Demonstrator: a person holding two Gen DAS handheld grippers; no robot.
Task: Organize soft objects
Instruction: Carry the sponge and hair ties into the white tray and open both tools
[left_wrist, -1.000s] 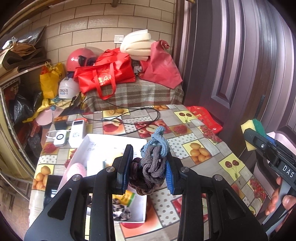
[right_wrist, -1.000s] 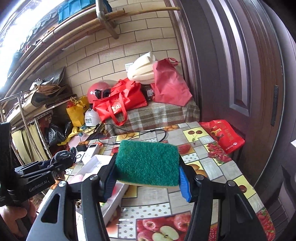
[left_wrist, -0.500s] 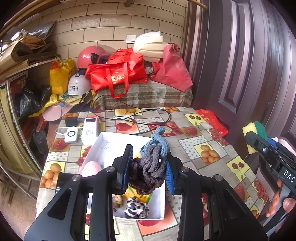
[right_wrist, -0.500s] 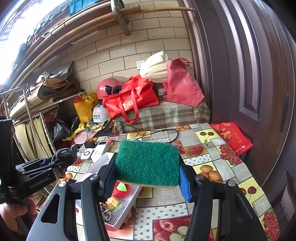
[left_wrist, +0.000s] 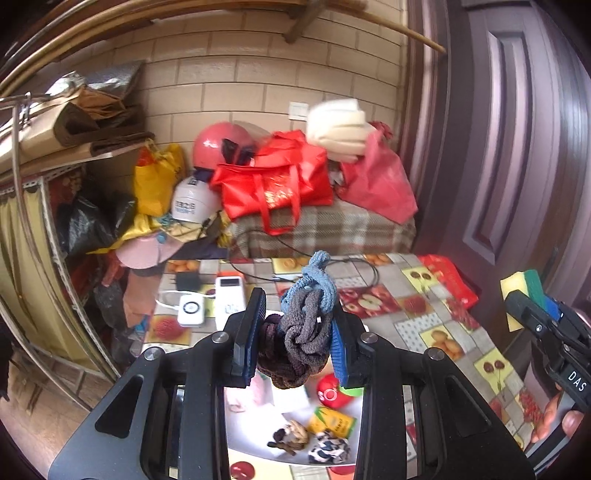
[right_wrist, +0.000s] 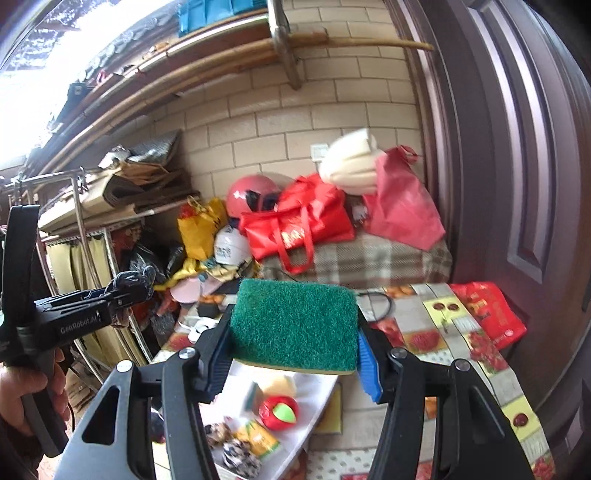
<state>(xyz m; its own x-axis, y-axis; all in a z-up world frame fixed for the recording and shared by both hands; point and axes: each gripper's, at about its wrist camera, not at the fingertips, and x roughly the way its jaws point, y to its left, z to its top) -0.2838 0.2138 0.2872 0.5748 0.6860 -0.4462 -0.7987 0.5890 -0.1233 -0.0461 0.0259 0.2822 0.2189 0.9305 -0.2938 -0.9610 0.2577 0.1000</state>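
Observation:
My left gripper (left_wrist: 295, 336) is shut on a knotted bundle of knit cloth (left_wrist: 301, 328) in brown, grey and blue, held above the white tray (left_wrist: 255, 439). My right gripper (right_wrist: 293, 356) is shut on a green and yellow scouring sponge (right_wrist: 293, 325), held flat over the tray (right_wrist: 317, 391). In the tray lie a red ball (right_wrist: 277, 412), a small yellow carton (left_wrist: 330, 421), a pink soft item (left_wrist: 255, 391) and two patterned scrunchies (left_wrist: 328, 450). The right gripper also shows at the right edge of the left wrist view, the left gripper (right_wrist: 129, 286) at the left of the right wrist view.
The table wears a fruit-print cloth (left_wrist: 436, 328). On its far side lie a power bank (left_wrist: 191, 310), a remote (left_wrist: 231, 295), a black adapter (left_wrist: 186, 281) and a cable. Behind stand red bags (left_wrist: 273, 184), helmets and a plaid-covered bench. A dark door (left_wrist: 517, 147) is on the right, a shelf rack on the left.
Both grippers have drawn back toward me and risen, still holding the cloth bundle and the sponge. More of the tray's contents now show beneath them.

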